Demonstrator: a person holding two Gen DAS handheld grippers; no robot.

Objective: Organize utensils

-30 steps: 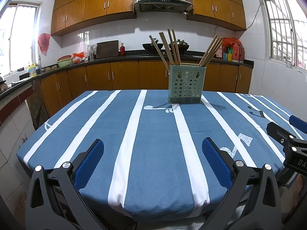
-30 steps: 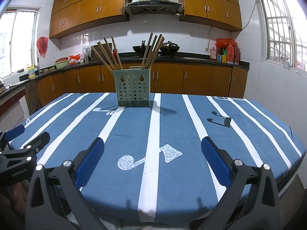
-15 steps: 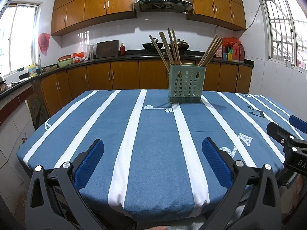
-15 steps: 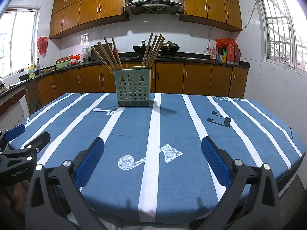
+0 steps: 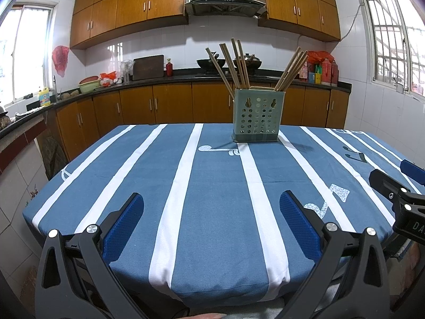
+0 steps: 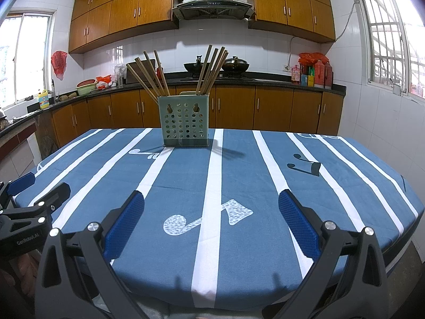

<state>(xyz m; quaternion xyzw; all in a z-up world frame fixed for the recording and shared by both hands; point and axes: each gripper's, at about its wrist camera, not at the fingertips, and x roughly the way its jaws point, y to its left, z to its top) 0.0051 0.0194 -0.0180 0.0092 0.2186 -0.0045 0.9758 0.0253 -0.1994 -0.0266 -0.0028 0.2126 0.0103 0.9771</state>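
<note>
A pale green perforated utensil holder (image 5: 257,117) stands upright at the far middle of the table; it also shows in the right wrist view (image 6: 186,121). Several wooden chopsticks (image 5: 233,63) lean in two bunches inside it, also seen in the right wrist view (image 6: 211,70). My left gripper (image 5: 211,222) is open and empty above the near table edge. My right gripper (image 6: 211,222) is open and empty beside it, and shows at the right edge of the left wrist view (image 5: 398,191). Both are far from the holder.
The table carries a blue cloth with white stripes and music notes (image 6: 265,180). Behind it run wooden kitchen cabinets and a dark counter (image 5: 159,79) with woks, bottles and a bowl. Tiled walls and windows stand on both sides.
</note>
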